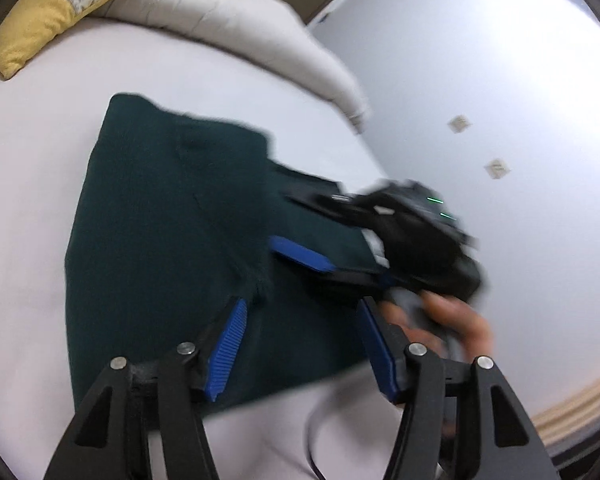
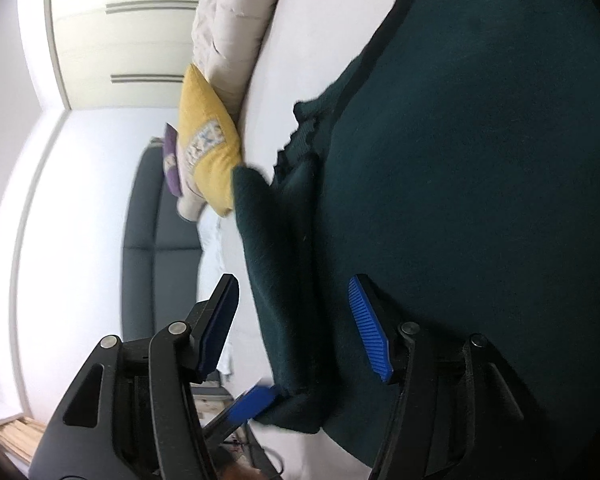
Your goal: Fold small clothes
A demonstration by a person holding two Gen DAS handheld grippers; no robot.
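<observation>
1. Dark green garment (image 1: 172,248) spread on the white bed (image 1: 28,200), partly folded, with one flap doubled over along its edge (image 2: 276,280).
2. Left claw (image 1: 300,344) half open above the near part of the cloth, nothing between the blue pads (image 1: 228,344), no grip on anything.
3. Right claw (image 2: 296,320) also about half open, straddling the doubled flap, pads not pressing on it; seen from the left wrist, its blue finger (image 1: 300,256) lying just over the cloth, with the person's hand (image 1: 448,320) behind.
4. Yellow pillow (image 1: 56,4) and rumpled duvet (image 1: 236,20) at the far side, well apart from the garment.
5. Likely risks from here:
   - Flap springing back or sliding open, since neither claw pins it down.
   - Closing on the top layer alone, dragging the fold askew.
   - Pinching the sheet together with the knit, pulling the bed cover up.
   - Both claws crowded over the same corner, so a knock between them seems possible.
   - Heavy blur in both views, so the exact contact with the fabric cannot be told.
</observation>
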